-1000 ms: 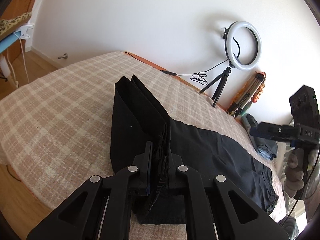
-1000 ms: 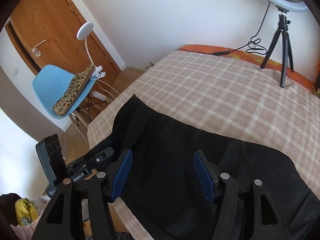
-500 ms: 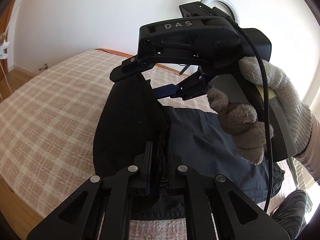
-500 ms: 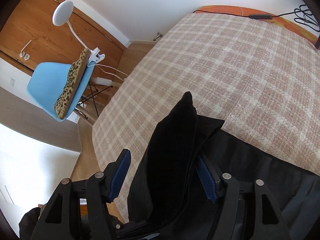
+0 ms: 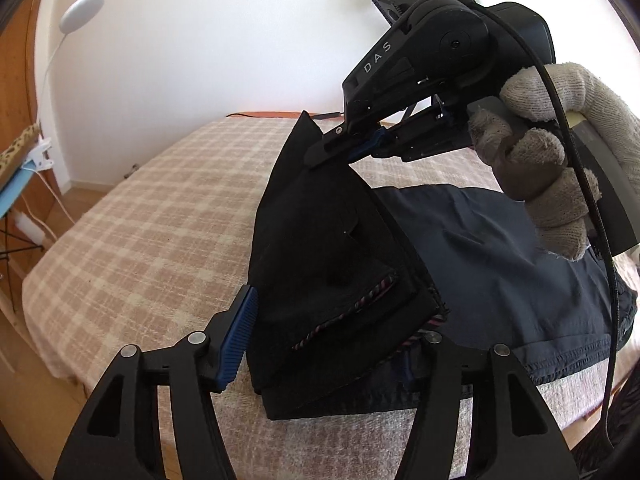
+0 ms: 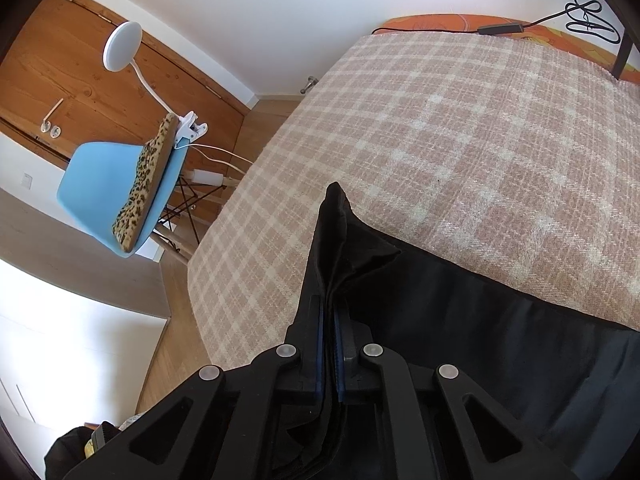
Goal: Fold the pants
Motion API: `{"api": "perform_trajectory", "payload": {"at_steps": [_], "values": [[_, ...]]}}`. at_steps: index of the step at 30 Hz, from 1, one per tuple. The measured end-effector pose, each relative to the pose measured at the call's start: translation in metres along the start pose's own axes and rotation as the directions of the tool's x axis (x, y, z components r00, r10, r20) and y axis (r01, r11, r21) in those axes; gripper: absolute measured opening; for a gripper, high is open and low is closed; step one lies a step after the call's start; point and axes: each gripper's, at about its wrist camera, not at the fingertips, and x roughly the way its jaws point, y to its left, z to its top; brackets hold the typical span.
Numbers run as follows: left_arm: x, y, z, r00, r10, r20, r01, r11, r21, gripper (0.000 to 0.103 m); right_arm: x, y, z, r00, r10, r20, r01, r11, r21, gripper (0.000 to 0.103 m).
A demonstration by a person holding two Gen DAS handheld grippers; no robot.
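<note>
Pants [image 5: 328,248] block bedspread [image 5: 152,216]; chair [image 6: 100,196], lamp [image 6: 122,46], perhaps door behind

A home bedroom: plaid-covered bed [image 6: 460,152], wooden door [image 6: 80,80], blue chair [image 6: 96,188], clip lamp [image 6: 122,46].

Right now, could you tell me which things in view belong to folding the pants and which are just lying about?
Part of the job:
- black pants
- right gripper, shut on the raised fold
- left gripper, jaws just opened, pants between them
- checked bed cover

Just lying about:
- blue chair with leopard cushion
- clip lamp
- black cable
</note>
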Motion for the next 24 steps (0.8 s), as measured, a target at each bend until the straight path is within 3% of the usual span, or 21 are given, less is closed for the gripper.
{"api": "perform_trajectory", "payload": {"at_steps": [2, 4, 6, 7, 8, 10, 13, 14, 16, 19, 24], "values": [[-0.001, 0.003, -0.001, 1.0, -0.017, 0.004, 0.017, 1.0, 0.011, 0.039, -0.002, 0.0, -0.001, 1.0, 0.001, 0.004, -0.001, 1.0, 0.002, 0.002], [-0.002, 0.001, 0.001, 1.0, -0.03, 0.004, 0.03, 0.999, 0.029, 0.013, -0.004, -0.002, -0.001, 1.0, 0.003, 0.01, -0.003, 1.0, 0.005, 0.003], [-0.004, -0.002, 0.004, 0.999, -0.049, 0.01, 0.048, 0.998, 0.036, 0.008, -0.006, -0.004, -0.001, 1.0, 0.012, 0.018, -0.012, 1.0, 0.006, 0.009], [-0.006, -0.003, 0.005, 0.998, -0.059, 0.016, 0.058, 0.997, 0.041, 0.008, -0.007, -0.006, -0.002, 1.0, -0.006, 0.018, 0.006, 1.0, 0.01, 0.02], [-0.007, -0.006, 0.006, 0.998, -0.066, 0.019, 0.065, 0.997, 0.048, 0.007, -0.007, -0.009, -0.002, 1.0, -0.014, 0.015, 0.013, 1.0, 0.015, 0.045], [-0.01, -0.01, 0.009, 0.996, -0.092, 0.023, 0.09, 0.994, 0.059, 0.007, -0.007, -0.016, -0.003, 0.999, -0.039, 0.006, 0.038, 0.999, 0.037, 0.058], [-0.013, -0.02, 0.013, 0.994, -0.113, 0.011, 0.112, 0.989, 0.095, 0.007, -0.007, -0.024, -0.005, 1.0, -0.013, -0.002, 0.013, 0.998, 0.069, 0.055], [-0.015, -0.023, 0.015, 0.993, -0.12, 0.008, 0.119, 0.987, 0.105, 0.007, -0.008, -0.026, -0.006, 1.0, -0.007, 0.003, 0.007, 0.997, 0.075, 0.038], [-0.019, -0.027, 0.02, 0.991, -0.136, 0.004, 0.134, 0.984, 0.115, 0.007, -0.012, -0.028, -0.008, 1.0, -0.006, 0.007, 0.005, 0.997, 0.081, 0.022], [-0.026, -0.029, 0.031, 0.984, -0.176, 0.002, 0.175, 0.98, 0.091, 0.007, -0.03, -0.029, -0.01, 0.999, -0.007, 0.051, 0.003, 0.998, 0.071, 0.006], [-0.039, -0.042, 0.054, 0.968, -0.25, 0.009, 0.248, 0.966, 0.077, 0.007, -0.072, -0.026, -0.015, 0.992, -0.018, 0.122, 0.011, 0.998, 0.056, 0.002]]}}
